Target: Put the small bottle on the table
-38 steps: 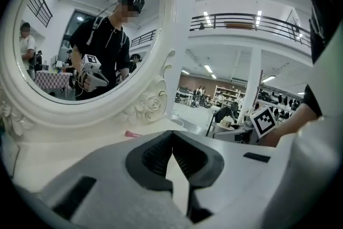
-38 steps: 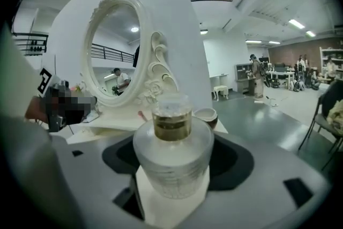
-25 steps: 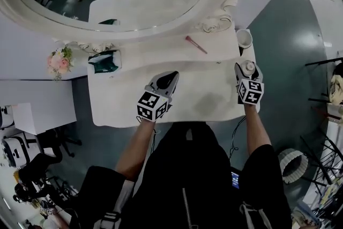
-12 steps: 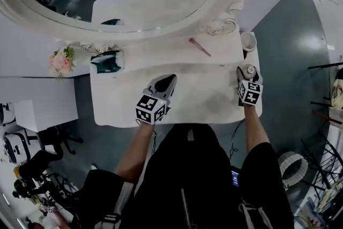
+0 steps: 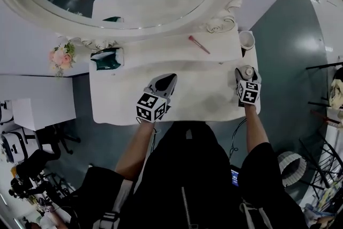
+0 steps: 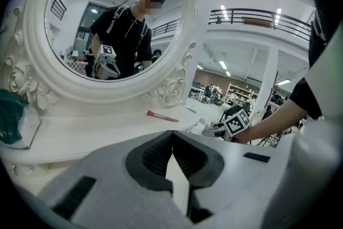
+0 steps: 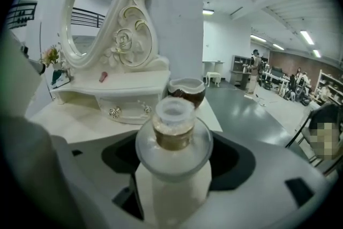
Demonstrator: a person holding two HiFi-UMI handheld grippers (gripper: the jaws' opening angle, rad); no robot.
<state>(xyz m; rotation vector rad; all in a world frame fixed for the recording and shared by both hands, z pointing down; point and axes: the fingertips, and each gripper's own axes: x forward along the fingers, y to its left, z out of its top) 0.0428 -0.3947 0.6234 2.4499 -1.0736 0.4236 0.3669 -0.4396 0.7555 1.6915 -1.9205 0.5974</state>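
The right gripper's (image 5: pixel 247 78) fingers grip the small frosted-white glass bottle (image 7: pixel 172 139) at the white surface's (image 5: pixel 203 96) right edge. Next, I judge: lower it and release. The left gripper's (image 5: pixel 166 82) fingers are closed and empty.

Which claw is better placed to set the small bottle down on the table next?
Right. The right claw is shut on the small bottle, holding it upright at the right edge of the table. The left claw is shut on nothing, over the table's middle.
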